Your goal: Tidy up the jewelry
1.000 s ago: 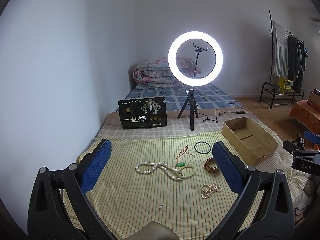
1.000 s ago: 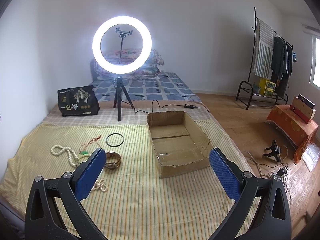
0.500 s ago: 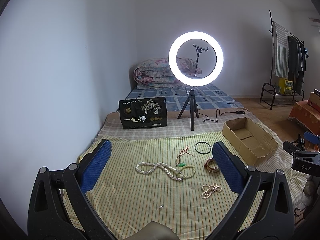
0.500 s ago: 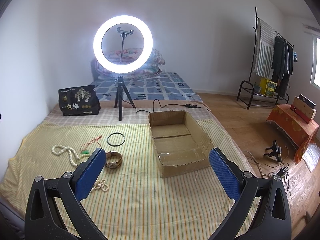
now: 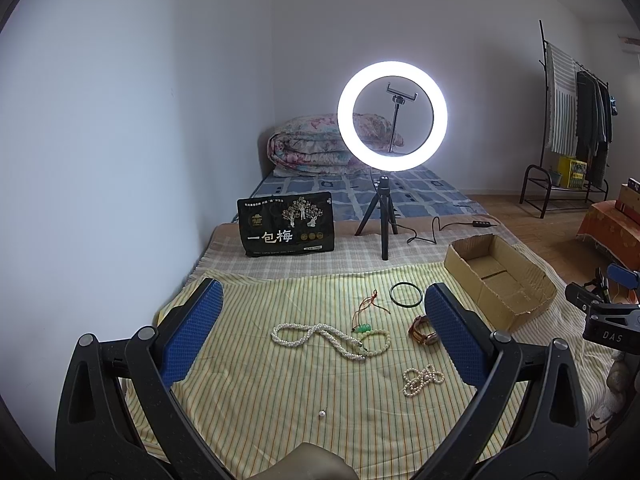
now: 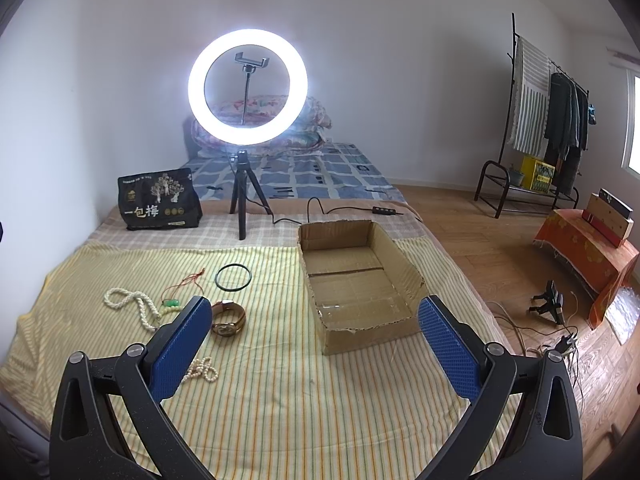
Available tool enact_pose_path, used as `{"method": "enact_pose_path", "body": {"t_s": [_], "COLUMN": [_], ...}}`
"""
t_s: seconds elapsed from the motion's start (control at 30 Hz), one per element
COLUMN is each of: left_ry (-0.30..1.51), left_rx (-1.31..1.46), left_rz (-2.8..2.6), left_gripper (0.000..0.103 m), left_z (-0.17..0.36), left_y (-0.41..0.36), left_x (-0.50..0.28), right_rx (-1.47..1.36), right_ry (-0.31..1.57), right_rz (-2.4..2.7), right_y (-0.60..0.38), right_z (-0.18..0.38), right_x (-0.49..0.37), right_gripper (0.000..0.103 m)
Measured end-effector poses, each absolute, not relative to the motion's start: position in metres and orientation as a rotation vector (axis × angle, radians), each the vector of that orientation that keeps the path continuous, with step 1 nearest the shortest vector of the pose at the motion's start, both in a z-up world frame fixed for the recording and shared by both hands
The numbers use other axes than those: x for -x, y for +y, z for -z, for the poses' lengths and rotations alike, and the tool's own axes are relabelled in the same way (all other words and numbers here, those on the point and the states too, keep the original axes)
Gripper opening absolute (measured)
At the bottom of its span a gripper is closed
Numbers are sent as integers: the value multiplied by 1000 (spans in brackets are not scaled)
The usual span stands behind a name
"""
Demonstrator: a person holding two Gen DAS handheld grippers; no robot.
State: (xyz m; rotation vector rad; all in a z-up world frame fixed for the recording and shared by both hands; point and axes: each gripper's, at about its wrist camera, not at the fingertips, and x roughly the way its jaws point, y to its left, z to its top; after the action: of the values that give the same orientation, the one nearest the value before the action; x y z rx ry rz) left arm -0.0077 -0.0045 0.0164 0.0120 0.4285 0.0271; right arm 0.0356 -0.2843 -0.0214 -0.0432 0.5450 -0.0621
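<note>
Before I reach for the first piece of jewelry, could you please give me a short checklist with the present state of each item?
1. Left gripper open and holding nothing: ok.
2. Right gripper open and holding nothing: ok.
3. Cardboard box open on top, nothing seen inside: ok.
4. Watch, black ring and small pearl bracelet each lying apart on the striped cloth: ok.
5. Long pearl necklace free of the green pendant cord: not ok, they overlap.
6. Loose pearl noticed near the front edge: ok.
</note>
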Motion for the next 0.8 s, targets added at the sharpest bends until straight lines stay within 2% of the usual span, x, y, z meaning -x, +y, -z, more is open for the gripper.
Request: {"method": "enact_pose_path", "body": {"t_s": [0.8], "left_ry": [447], "left_rx": [-11], "left_rz": [-35], "left_gripper": [103], "left_z": [-7], "left_y": [-2], "left_x": [5], "right_rx": [45], "right_ry": [563], "right_rz": [39], "right_y": [-280], "right_z": [23], "right_x": [-38], "right_gripper": [102]}}
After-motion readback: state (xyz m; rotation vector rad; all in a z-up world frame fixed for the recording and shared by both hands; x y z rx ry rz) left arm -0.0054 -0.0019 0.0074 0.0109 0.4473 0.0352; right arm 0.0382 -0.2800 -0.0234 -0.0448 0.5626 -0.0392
